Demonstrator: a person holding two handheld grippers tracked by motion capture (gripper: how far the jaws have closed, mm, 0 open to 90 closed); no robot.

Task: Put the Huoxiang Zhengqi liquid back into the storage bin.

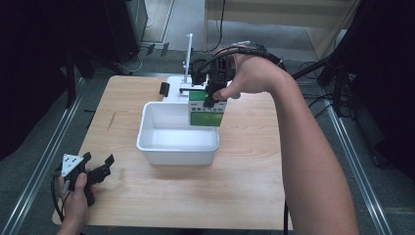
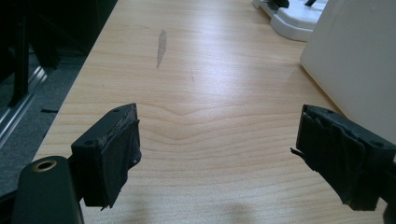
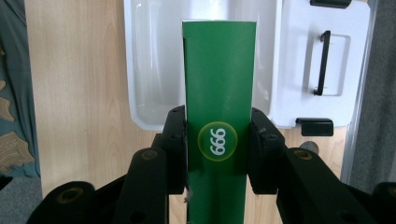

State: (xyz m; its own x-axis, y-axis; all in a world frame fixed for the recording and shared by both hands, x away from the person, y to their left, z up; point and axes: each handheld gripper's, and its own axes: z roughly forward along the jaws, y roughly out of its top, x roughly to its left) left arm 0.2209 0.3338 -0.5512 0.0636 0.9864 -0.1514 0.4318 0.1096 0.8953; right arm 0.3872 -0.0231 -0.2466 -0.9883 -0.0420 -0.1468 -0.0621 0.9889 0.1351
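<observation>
So we've got the right gripper (image 1: pixel 211 93) out over the far side of the table (image 1: pixel 244 186), jaws clamped tight on a green box (image 1: pixel 207 111) that we're holding above the far right corner of the white tub (image 1: pixel 176 147). From the right gripper view the green box (image 3: pixel 219 93) sits squarely between the two black jaws, one pressed against each side, and there's a round yellow-ringed sticker reading "999" (image 3: pixel 217 141) right at the grip line. Past the box we can see down into the white tub (image 3: pixel 154 60), and just beside it a white stand base (image 3: pixel 322 60) with a couple of black clips on it. Can't really tell if the box bottom touches the tub rim or hangs just over it. Our left gripper (image 1: pixel 95 169) is well apart from all that, down at the near left corner of the table, jaws spread wide with nothing in them. In the left gripper view we're looking along the bare wood, with a grey scuff mark (image 2: pixel 161 46) farther up and the tub's white wall (image 2: pixel 355 65) off to the right.
</observation>
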